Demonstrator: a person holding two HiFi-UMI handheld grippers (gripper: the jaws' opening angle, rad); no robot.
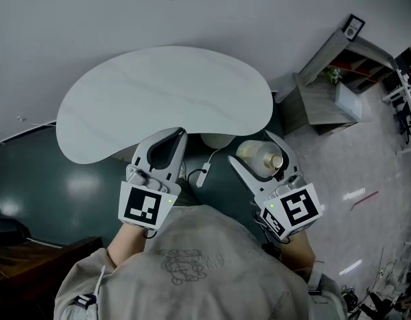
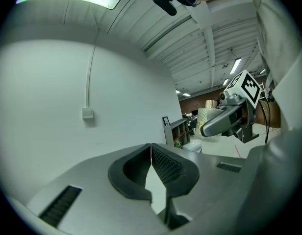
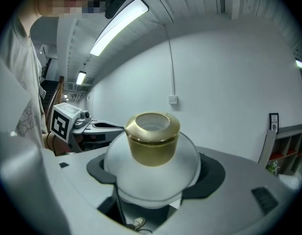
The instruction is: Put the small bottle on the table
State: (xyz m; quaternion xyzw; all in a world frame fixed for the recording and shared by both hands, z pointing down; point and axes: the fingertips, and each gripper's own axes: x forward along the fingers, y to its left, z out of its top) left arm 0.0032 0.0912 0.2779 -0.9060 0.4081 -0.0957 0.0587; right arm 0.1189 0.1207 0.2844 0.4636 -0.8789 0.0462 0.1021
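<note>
one small bottle (image 1: 260,159) gripped in right tongs (image 1: 253,149), left tongs (image 1: 181,136) closed empty, one table (image 1: 159,92)

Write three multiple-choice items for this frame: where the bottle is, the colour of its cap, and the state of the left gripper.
1. Where is the bottle?
A) in a box
B) between the jaws of the right gripper
C) on a chair

2. What colour is its cap?
A) gold
B) red
C) black

3. How do the jaws of the left gripper stand?
A) wide apart
B) clamped on a cup
C) closed together, empty

Answers:
1 B, the right gripper view shows the jaws on its round white body.
2 A, the cap shines gold.
3 C, the pads meet with nothing between them.
</note>
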